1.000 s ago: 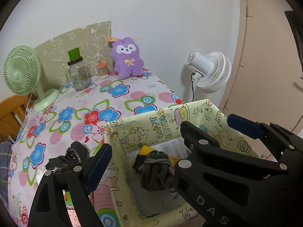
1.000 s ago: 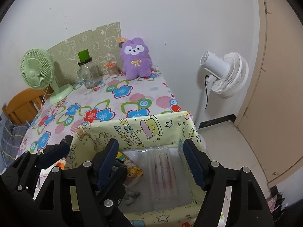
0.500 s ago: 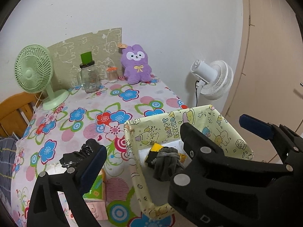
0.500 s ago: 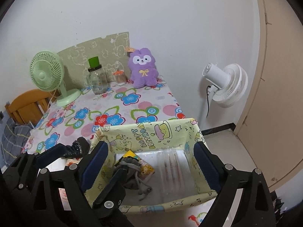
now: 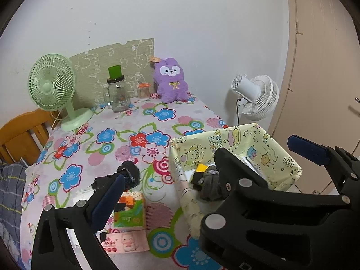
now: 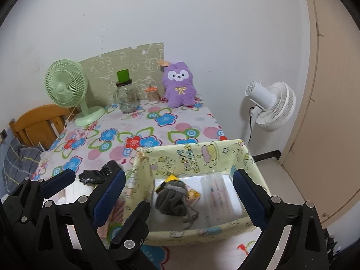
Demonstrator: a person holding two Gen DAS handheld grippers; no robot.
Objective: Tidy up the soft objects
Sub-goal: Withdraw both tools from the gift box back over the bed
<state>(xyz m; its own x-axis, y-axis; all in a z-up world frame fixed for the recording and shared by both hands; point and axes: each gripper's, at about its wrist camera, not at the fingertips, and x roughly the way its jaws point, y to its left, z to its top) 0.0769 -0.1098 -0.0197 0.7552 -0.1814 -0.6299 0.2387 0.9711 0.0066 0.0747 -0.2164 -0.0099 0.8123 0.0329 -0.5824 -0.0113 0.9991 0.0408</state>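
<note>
Black sock (image 5: 128, 175) left of box (image 5: 281, 157): limp, light, pinch its bunched middle; both grippers (image 5: 202, 164) (image 6: 177, 184) spread, empty

We see a glossy, flower-printed plastic cloth (image 6: 157, 121) covering the desk. The pale yellow box (image 6: 198, 157) wears smooth cartoon-printed wrapping paper. Inside it lies a matt grey knitted bundle (image 6: 172, 200) beside a clear, shiny plastic packet (image 6: 221, 193). The purple plush bunny (image 6: 180, 85) looks fuzzy. The clear glass jar (image 6: 127, 96) gleams; the chair (image 6: 38, 123) is varnished wood.
</note>
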